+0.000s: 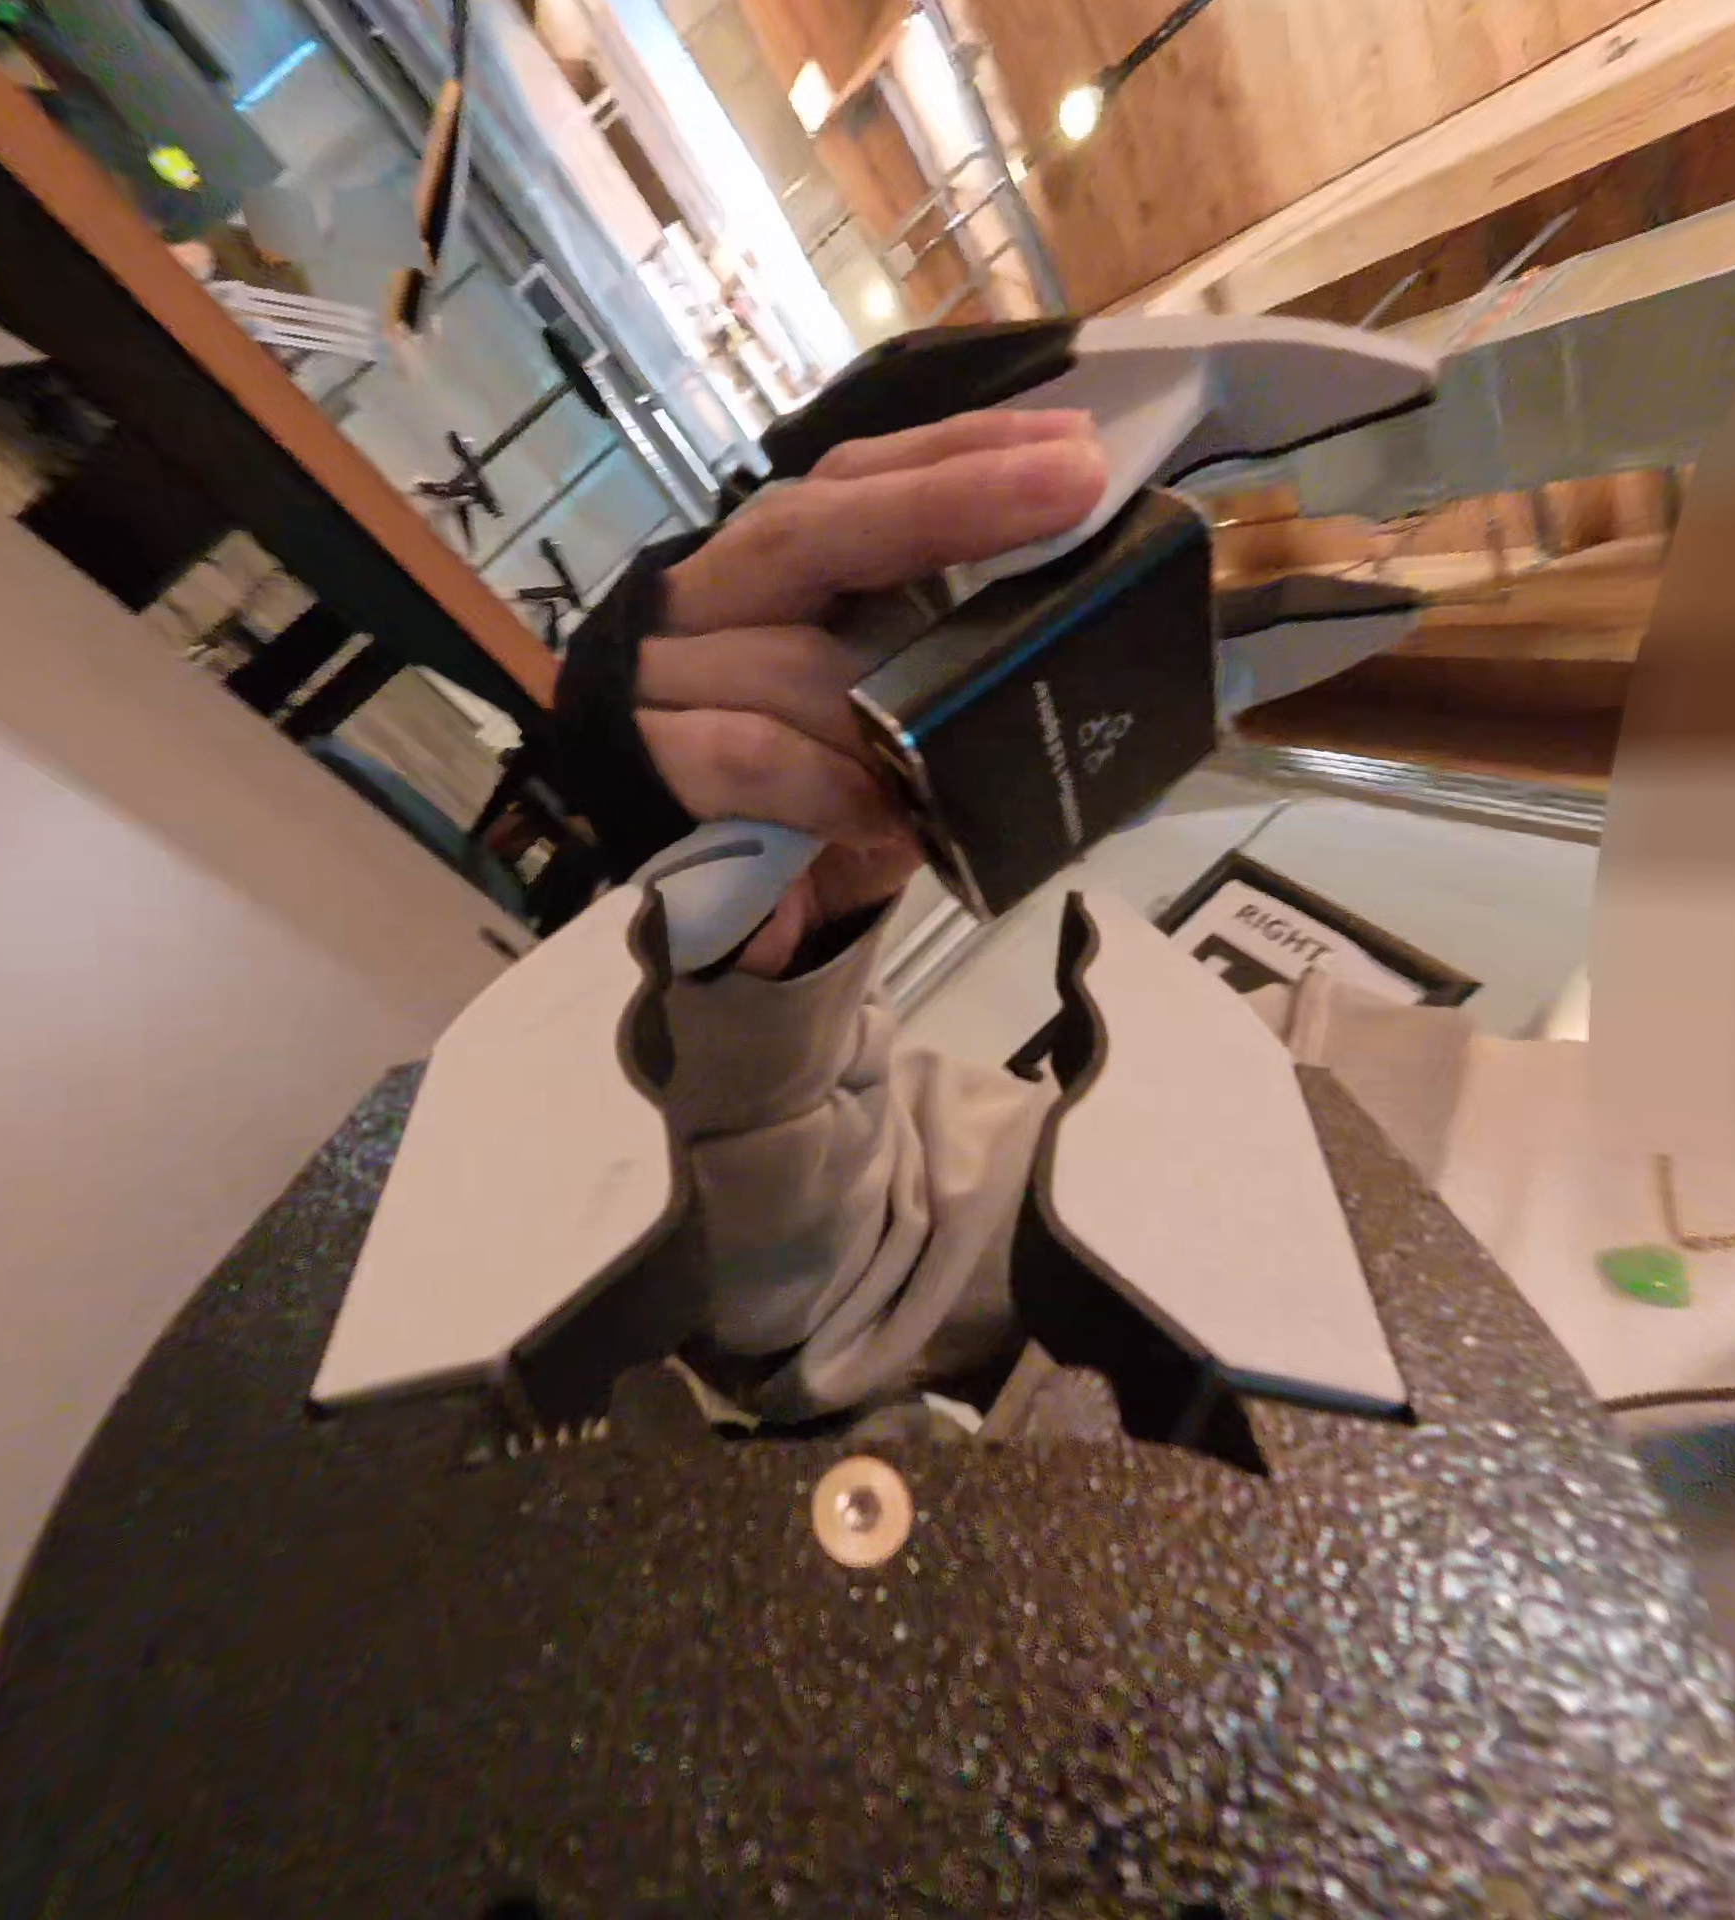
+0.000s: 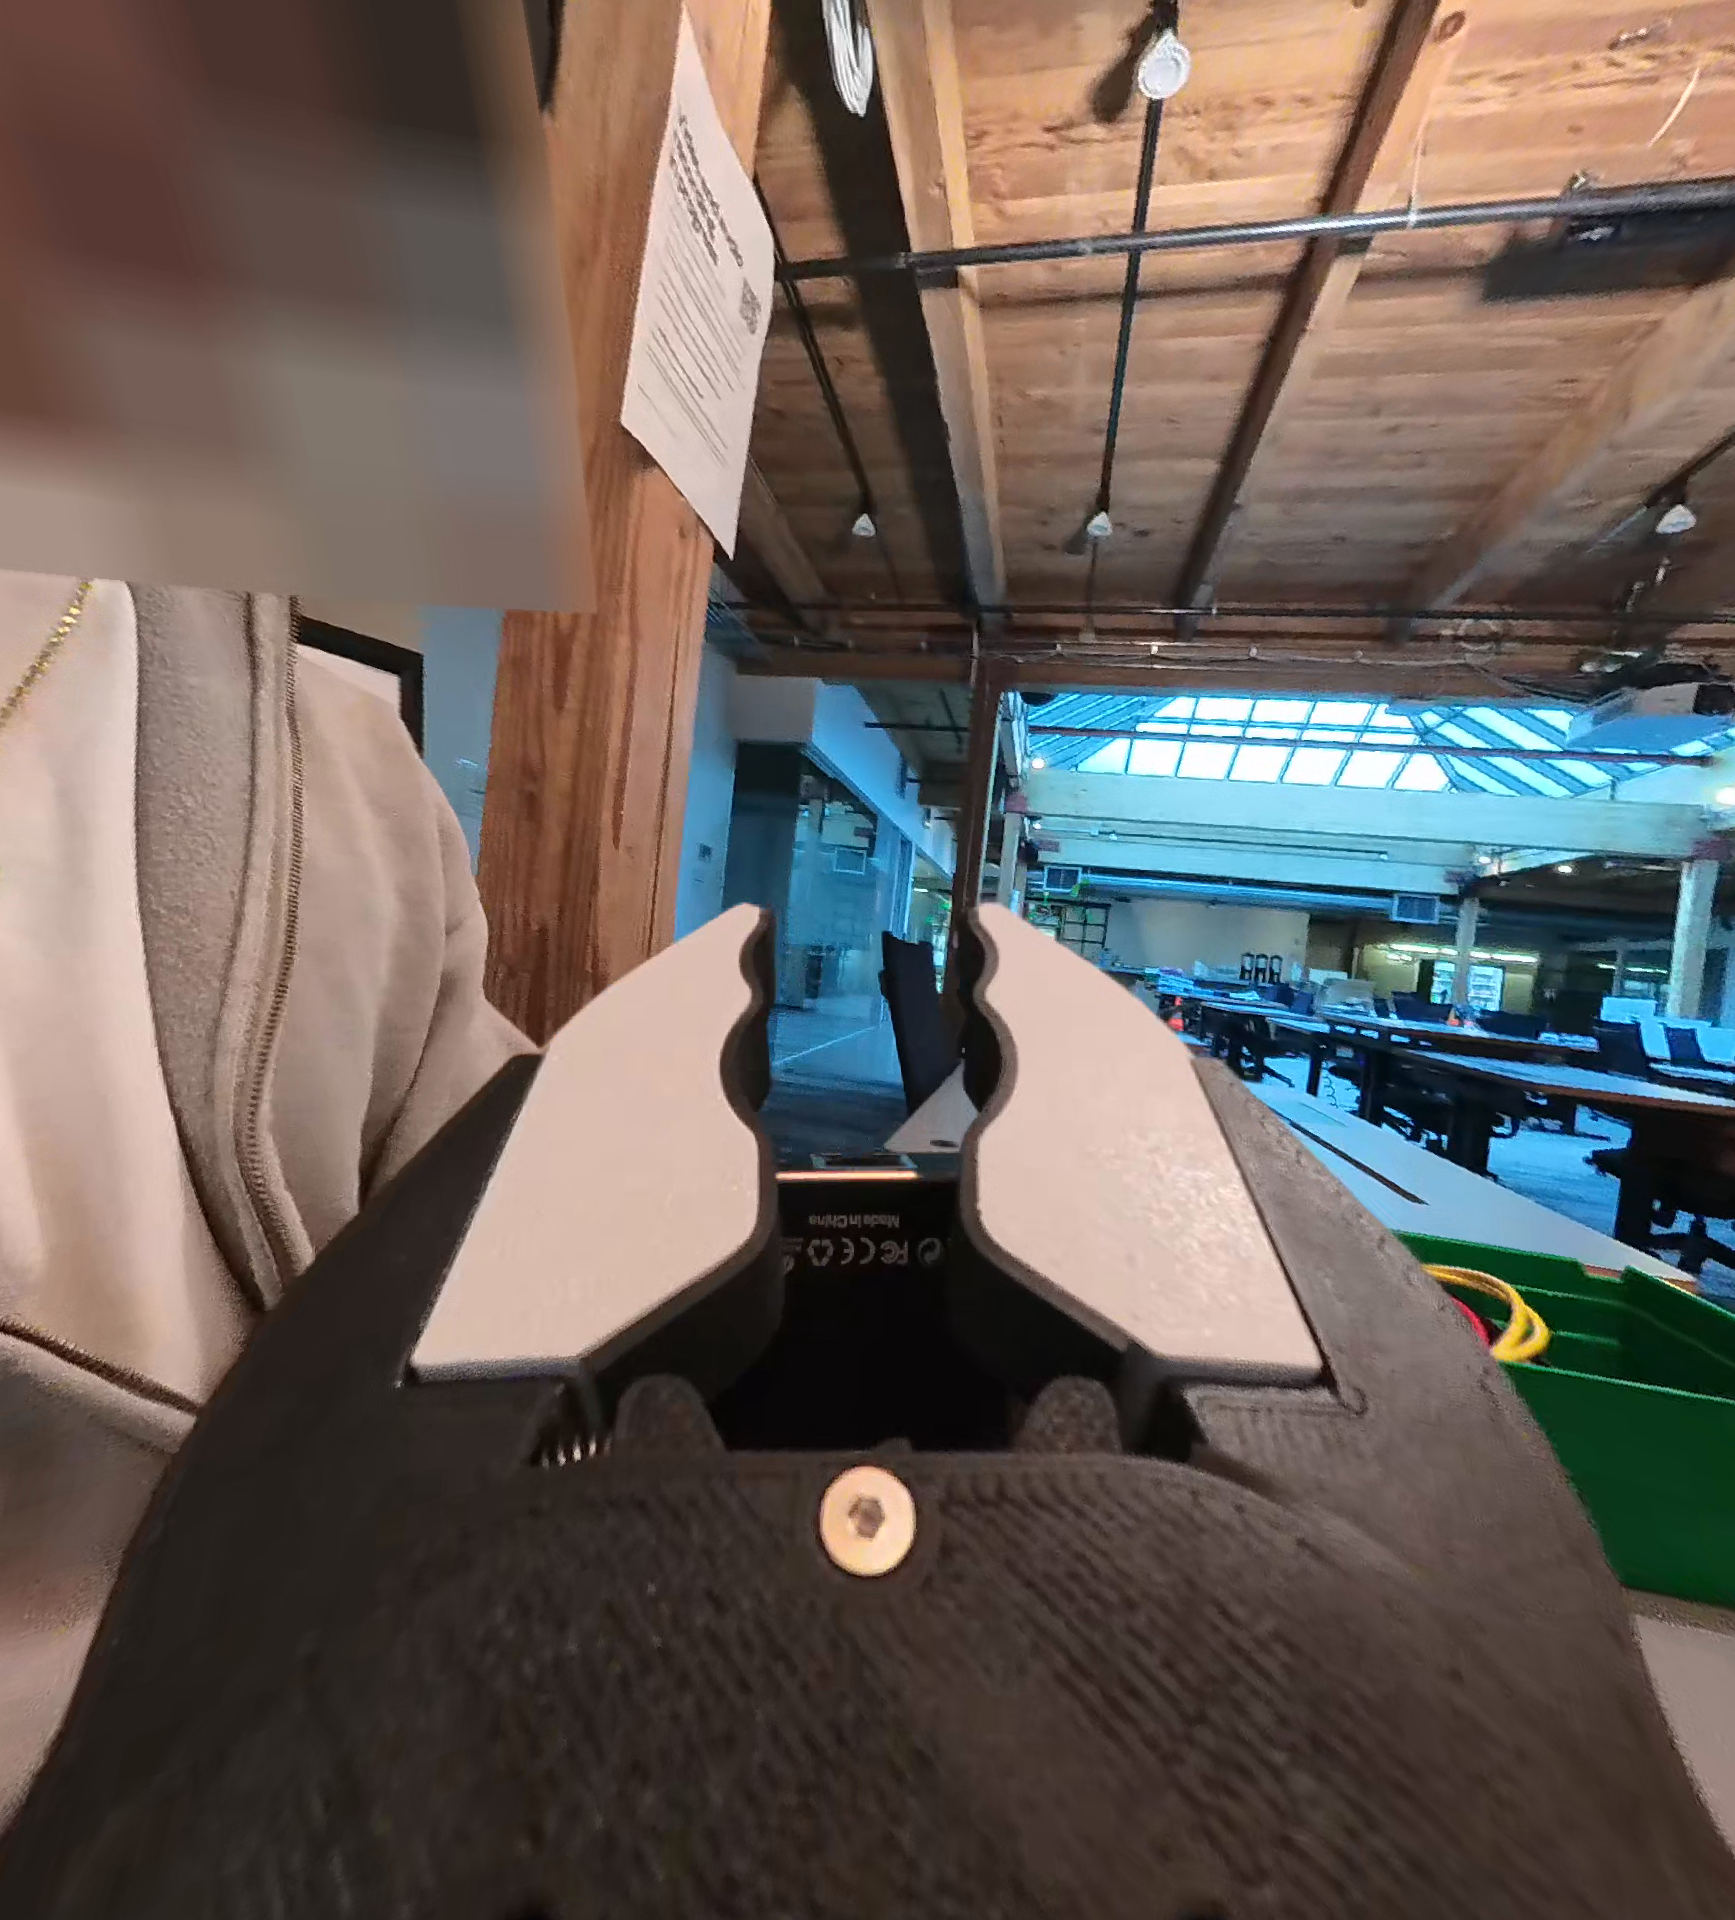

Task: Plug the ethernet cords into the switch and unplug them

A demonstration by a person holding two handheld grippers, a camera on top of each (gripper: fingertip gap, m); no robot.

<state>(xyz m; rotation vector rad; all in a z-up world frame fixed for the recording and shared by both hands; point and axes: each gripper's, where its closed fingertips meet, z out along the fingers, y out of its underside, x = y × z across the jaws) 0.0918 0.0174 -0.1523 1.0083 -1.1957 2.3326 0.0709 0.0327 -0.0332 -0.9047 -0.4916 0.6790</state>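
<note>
A small black box, the switch, sits between the fingers of my right gripper, which a hand holds up in the air in the left wrist view. In the right wrist view the switch fills the gap deep between the two grey fingers of my right gripper, with its labelled face toward the camera. My left gripper is open and empty, just below the switch, with the person's grey sleeve behind its fingers. Yellow and red cords lie in a green bin.
The green bin stands on a white table at the right. A wooden post and the person's body are close on the left. Rows of desks stand far behind.
</note>
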